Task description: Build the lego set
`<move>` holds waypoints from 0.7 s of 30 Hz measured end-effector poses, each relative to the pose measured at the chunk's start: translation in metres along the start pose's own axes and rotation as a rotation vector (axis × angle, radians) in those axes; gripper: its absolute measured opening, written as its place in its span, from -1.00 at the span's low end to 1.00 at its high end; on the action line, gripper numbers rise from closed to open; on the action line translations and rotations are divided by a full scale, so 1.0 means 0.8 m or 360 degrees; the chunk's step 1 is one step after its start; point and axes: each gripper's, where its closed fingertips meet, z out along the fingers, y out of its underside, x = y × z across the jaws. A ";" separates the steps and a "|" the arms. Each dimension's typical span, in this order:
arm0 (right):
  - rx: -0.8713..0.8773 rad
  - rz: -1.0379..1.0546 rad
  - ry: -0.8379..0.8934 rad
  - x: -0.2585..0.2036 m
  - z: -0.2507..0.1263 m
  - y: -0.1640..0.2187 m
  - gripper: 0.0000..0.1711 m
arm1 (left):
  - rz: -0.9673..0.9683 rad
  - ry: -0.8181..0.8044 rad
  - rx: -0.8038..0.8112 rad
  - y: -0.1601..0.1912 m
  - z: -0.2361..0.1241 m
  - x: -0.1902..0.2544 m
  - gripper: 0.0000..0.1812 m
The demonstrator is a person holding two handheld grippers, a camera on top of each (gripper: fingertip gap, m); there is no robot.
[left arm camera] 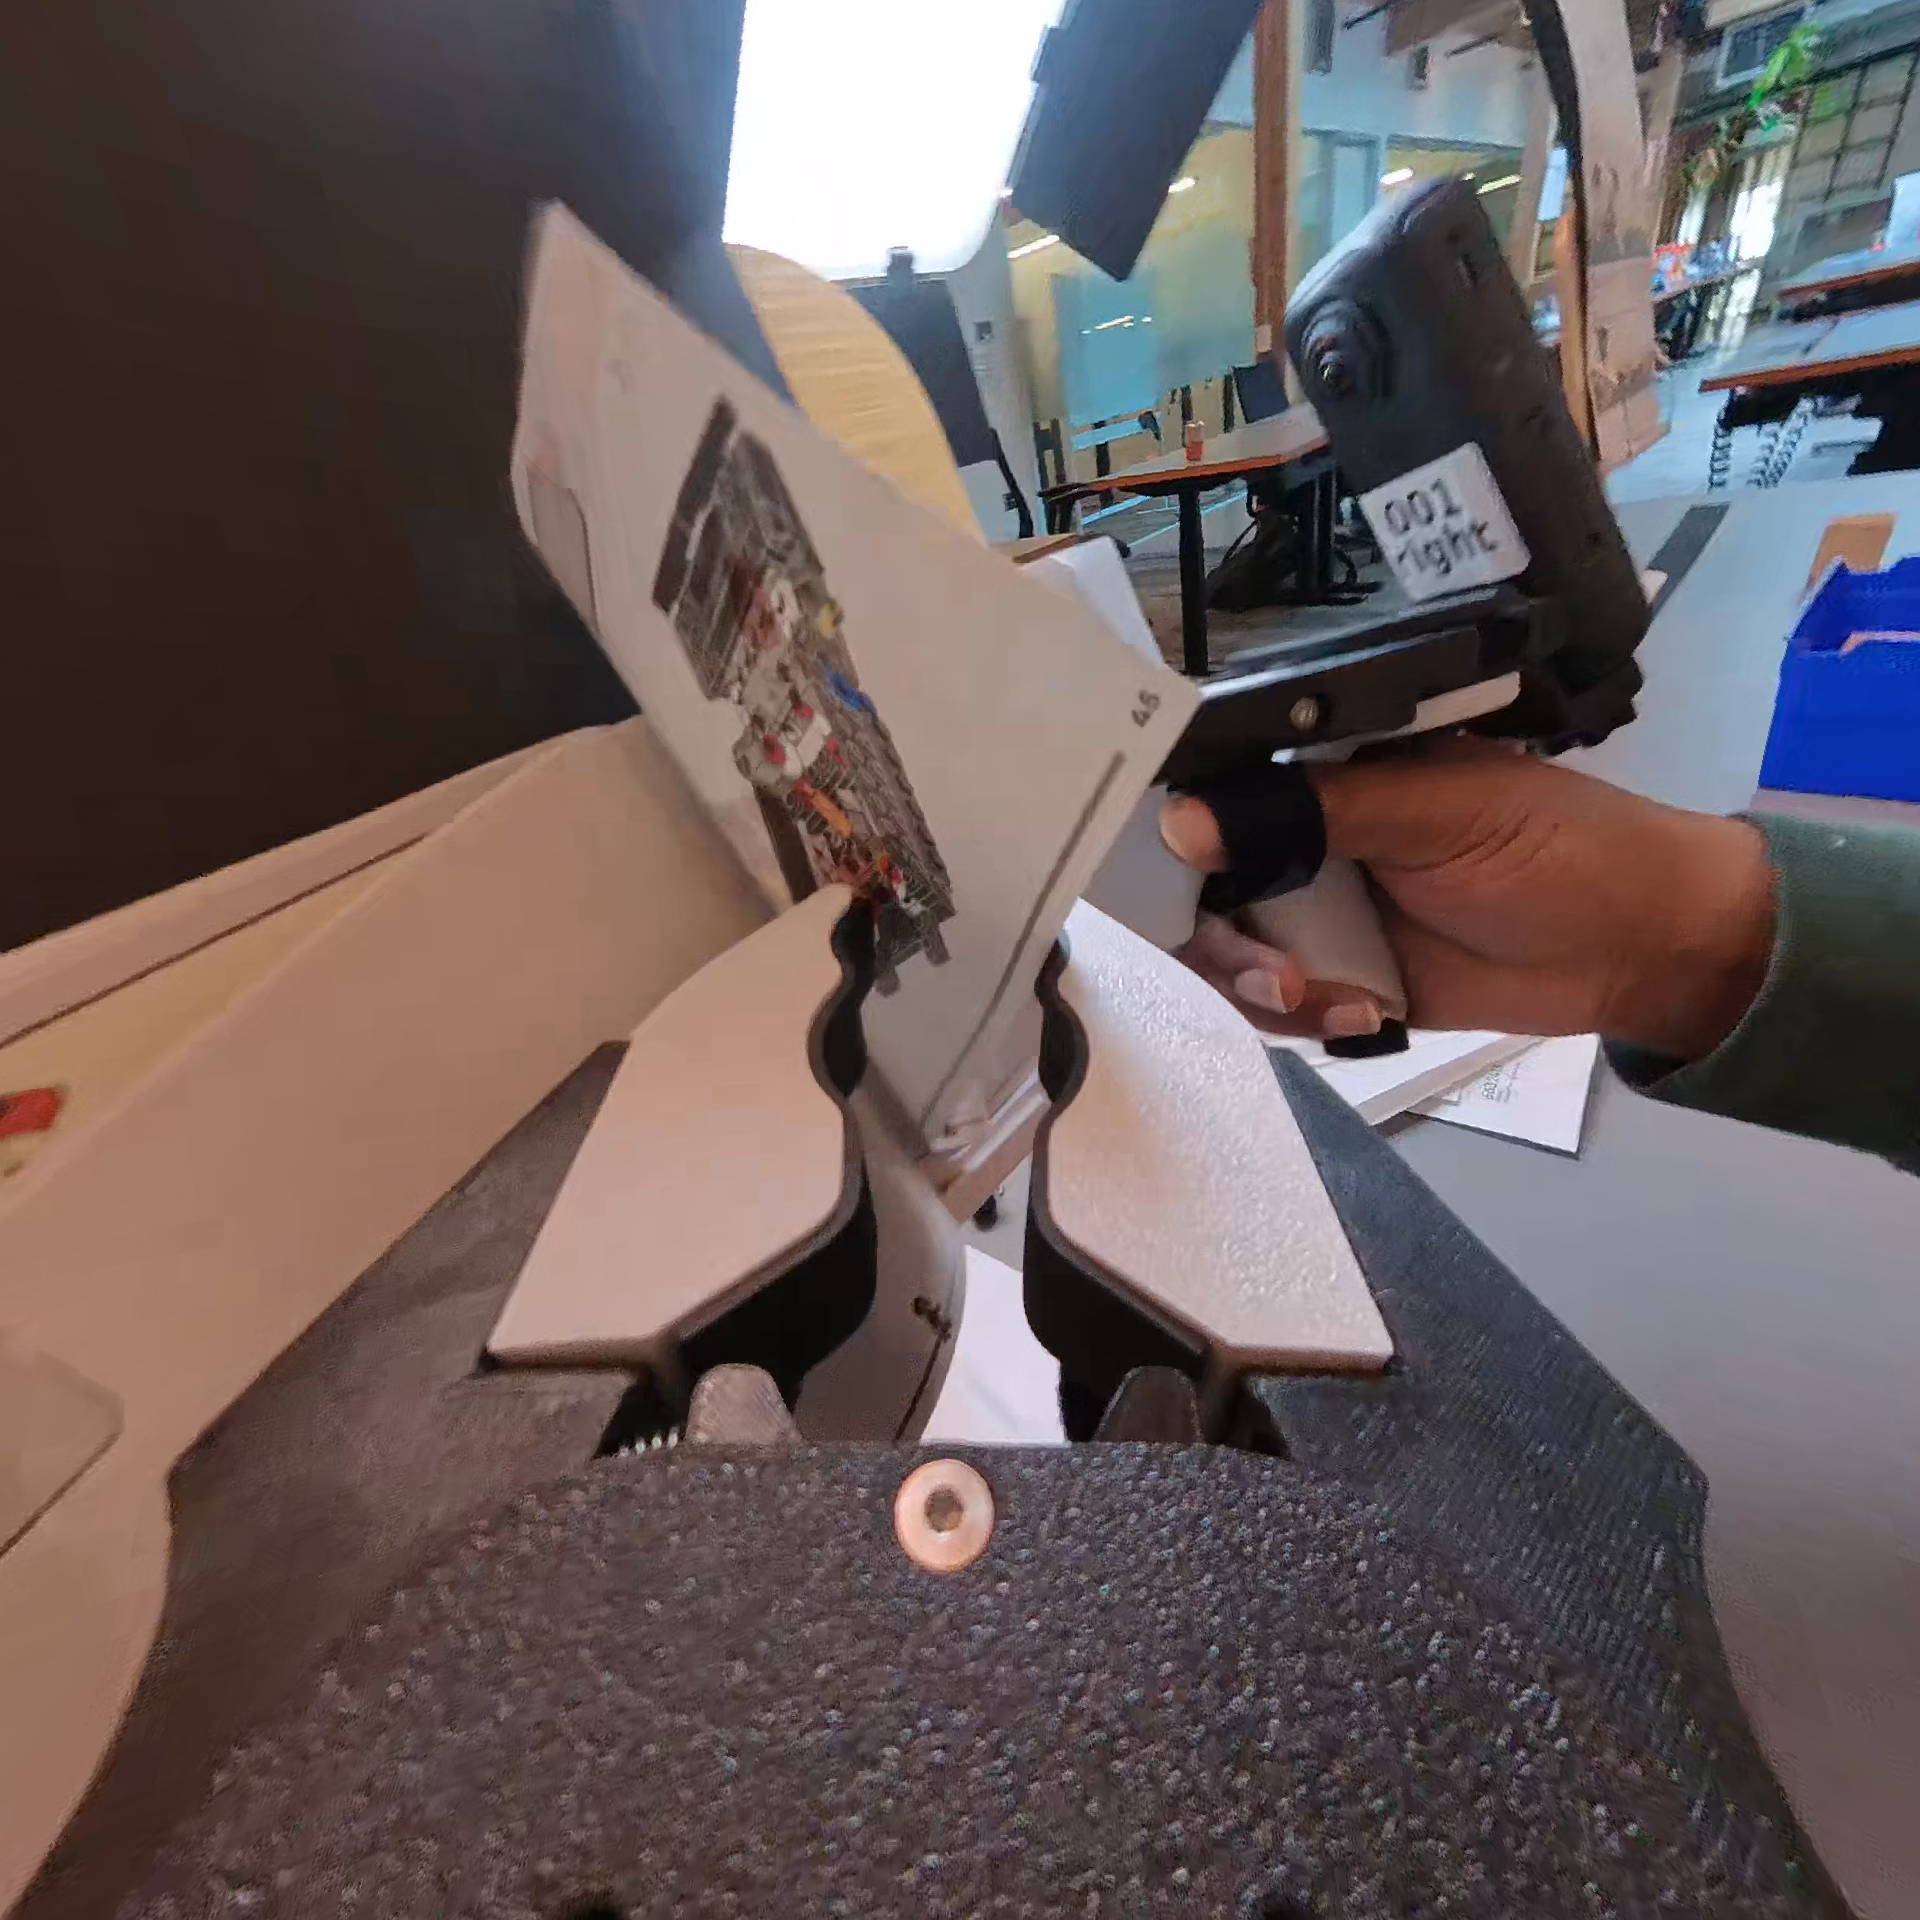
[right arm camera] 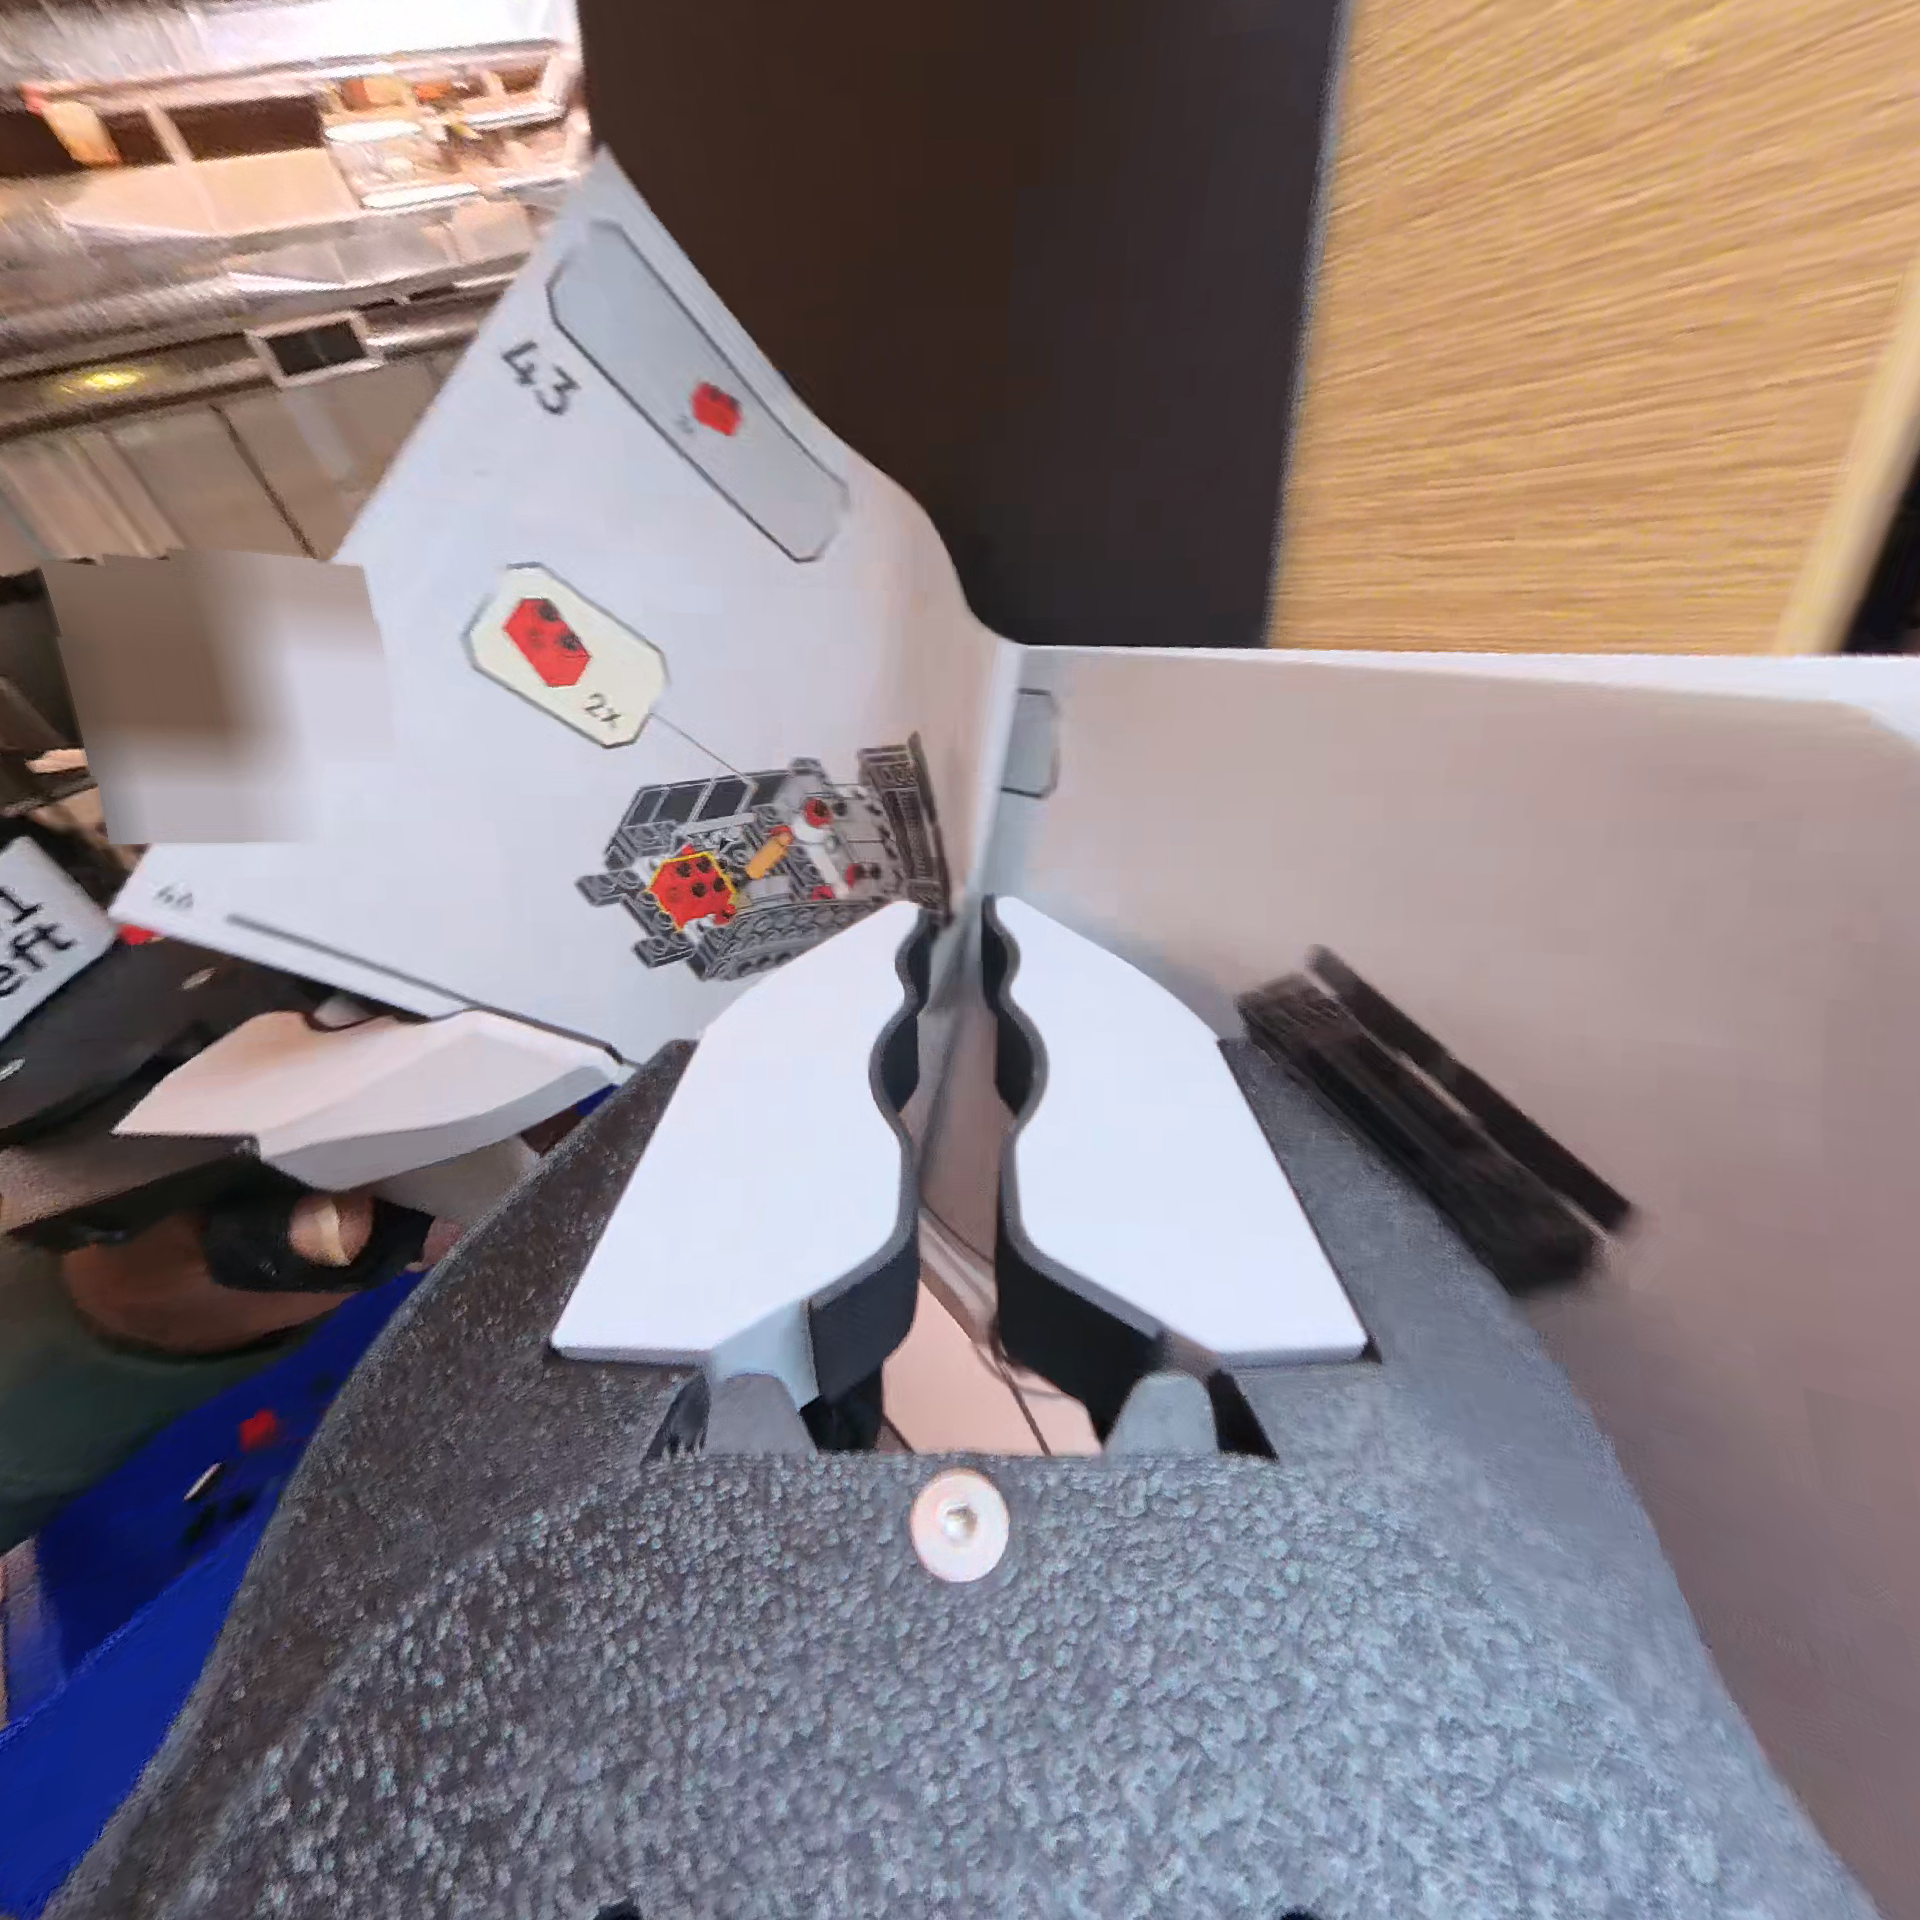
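Observation:
A Lego instruction booklet (left arm camera: 935,644) is held up in the air, open, between both grippers. My left gripper (left arm camera: 951,920) is shut on its lower corner; the printed page rises between the fingers. My right gripper (right arm camera: 954,914) is shut on the booklet (right arm camera: 623,540) near the fold, with one page spreading left and another (right arm camera: 1455,883) spreading right. The right gripper's body (left arm camera: 1455,468), held by a hand (left arm camera: 1507,894), shows behind the booklet in the left wrist view. One white finger of the left gripper (right arm camera: 364,1081) shows under the left page. No loose bricks are clearly in view.
A blue bin (left arm camera: 1849,675) stands at the right on the grey table; it also shows in the right wrist view (right arm camera: 156,1558) with small pieces inside. A white box (left arm camera: 312,987) lies at the left. Loose papers (left arm camera: 1486,1091) lie on the table. A blurred black strip (right arm camera: 1434,1122) is at the right. About 6 centimeters separates my left fingertips from my right.

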 end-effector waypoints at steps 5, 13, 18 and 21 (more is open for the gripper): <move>0.0417 -0.0304 0.0258 -0.019 -0.085 -0.078 -0.55 | 0.0052 0.0063 -0.0038 0.008 0.018 0.024 -0.67; -0.0297 -0.0600 0.0770 0.003 -0.084 -0.035 -1.00 | 0.0134 0.0193 -0.0127 0.025 0.035 0.061 -0.59; -0.0331 -0.0686 0.1065 0.080 -0.113 -0.022 -1.00 | 0.0260 -0.0183 -0.0328 0.041 0.012 -0.003 -0.65; -0.0369 -0.0796 0.1173 0.110 -0.114 -0.006 -0.95 | 0.0417 -0.0398 -0.0490 0.054 0.002 -0.043 -0.73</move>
